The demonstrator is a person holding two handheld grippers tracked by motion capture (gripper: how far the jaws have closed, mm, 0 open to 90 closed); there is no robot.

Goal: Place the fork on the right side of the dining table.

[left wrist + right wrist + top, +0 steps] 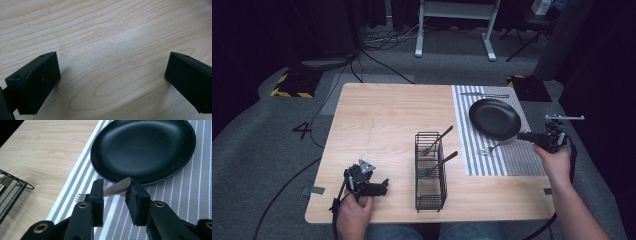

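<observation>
A silver fork lies on the striped placemat just in front of the black plate. My right gripper is at the fork's handle end. In the right gripper view its jaws stand slightly apart, and the fork handle runs across the gap and passes behind the left jaw, with the tines showing beyond it. The plate lies right behind. My left gripper rests wide open on bare wood at the near left, with nothing between its jaws.
A black wire basket stands mid-table with two dark-handled utensils leaning in it; its corner appears in the right gripper view. A knife lies beyond the plate. Bare wood spreads across the left half.
</observation>
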